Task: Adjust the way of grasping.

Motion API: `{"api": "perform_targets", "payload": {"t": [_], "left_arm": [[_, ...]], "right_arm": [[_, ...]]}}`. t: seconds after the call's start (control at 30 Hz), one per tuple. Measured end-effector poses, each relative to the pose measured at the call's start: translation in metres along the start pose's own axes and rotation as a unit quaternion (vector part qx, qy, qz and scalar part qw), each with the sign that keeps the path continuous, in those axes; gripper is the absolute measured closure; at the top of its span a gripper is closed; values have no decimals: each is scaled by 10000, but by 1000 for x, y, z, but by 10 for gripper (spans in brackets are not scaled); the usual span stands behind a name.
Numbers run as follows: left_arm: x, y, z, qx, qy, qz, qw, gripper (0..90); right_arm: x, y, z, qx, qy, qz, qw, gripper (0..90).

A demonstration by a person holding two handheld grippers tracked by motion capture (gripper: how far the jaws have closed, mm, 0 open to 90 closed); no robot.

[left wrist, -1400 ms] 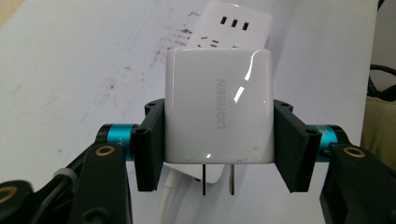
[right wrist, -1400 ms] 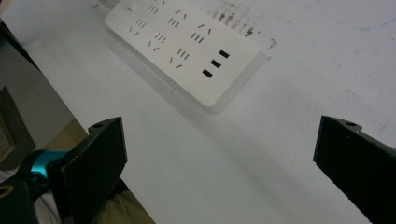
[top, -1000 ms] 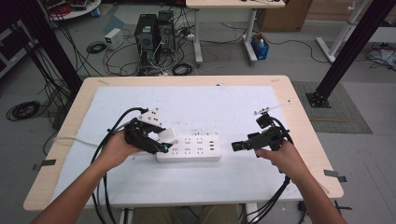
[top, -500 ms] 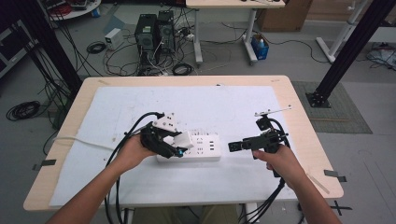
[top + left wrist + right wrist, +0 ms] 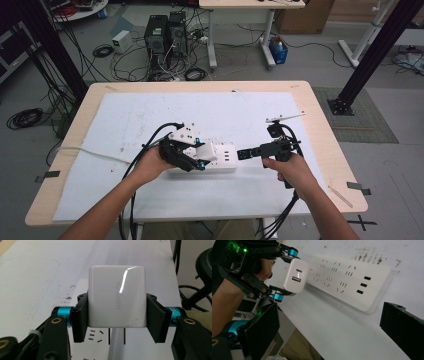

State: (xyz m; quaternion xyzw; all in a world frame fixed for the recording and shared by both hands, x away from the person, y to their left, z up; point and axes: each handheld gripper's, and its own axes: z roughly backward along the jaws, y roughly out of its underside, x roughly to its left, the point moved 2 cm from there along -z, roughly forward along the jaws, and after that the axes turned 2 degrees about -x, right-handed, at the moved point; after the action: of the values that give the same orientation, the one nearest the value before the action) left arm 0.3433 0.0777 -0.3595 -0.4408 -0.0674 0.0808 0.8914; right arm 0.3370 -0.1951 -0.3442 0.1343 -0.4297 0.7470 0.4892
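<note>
A white power strip [image 5: 222, 161] lies flat on the white sheet near the table's front. My left gripper [image 5: 196, 154] is shut on a white USB charger [image 5: 117, 305], its pads [image 5: 80, 319] pressing both sides. The charger's two prongs [image 5: 117, 336] point down at the strip's left sockets, just above them. From the right gripper view the charger [image 5: 295, 276] hangs over the strip's [image 5: 352, 282] left end. My right gripper [image 5: 243, 153] sits at the strip's right end, open [image 5: 332, 335] with nothing between its fingers.
A white sheet [image 5: 150, 115] covers most of the wooden table [image 5: 325, 125]. A white cord [image 5: 85, 150] trails off the table's left edge. Black cables hang from both grippers toward the front edge. Computers and cable coils sit on the floor beyond the table.
My left hand has carried the charger to the right and slightly down, over the strip's left end. The right gripper has barely shifted.
</note>
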Motion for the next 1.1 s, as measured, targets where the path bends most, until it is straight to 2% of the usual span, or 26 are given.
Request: {"api": "perform_targets", "payload": {"t": [0.1,0.5,0.8,0.97,1.1], "left_arm": [[0,-1,-2,-21,90,-53,9999,425],[-5,-13,-10,-131,210,-226,9994,425],[-5,-19,-15,-102,259,-297,9992,425],[-7,-24,-18,-127,301,-367,9988,425],[-9,-25,-21,-132,311,-373,9987,425]], "right_arm": [[2,-1,-3,32,-69,-60,10000,20],[16,-12,-24,217,-184,-162,9995,40],[18,-17,-33,305,-271,-340,9986,45],[19,-19,-38,370,-284,-350,9983,66],[19,-20,-39,312,-286,-463,9980,91]]}}
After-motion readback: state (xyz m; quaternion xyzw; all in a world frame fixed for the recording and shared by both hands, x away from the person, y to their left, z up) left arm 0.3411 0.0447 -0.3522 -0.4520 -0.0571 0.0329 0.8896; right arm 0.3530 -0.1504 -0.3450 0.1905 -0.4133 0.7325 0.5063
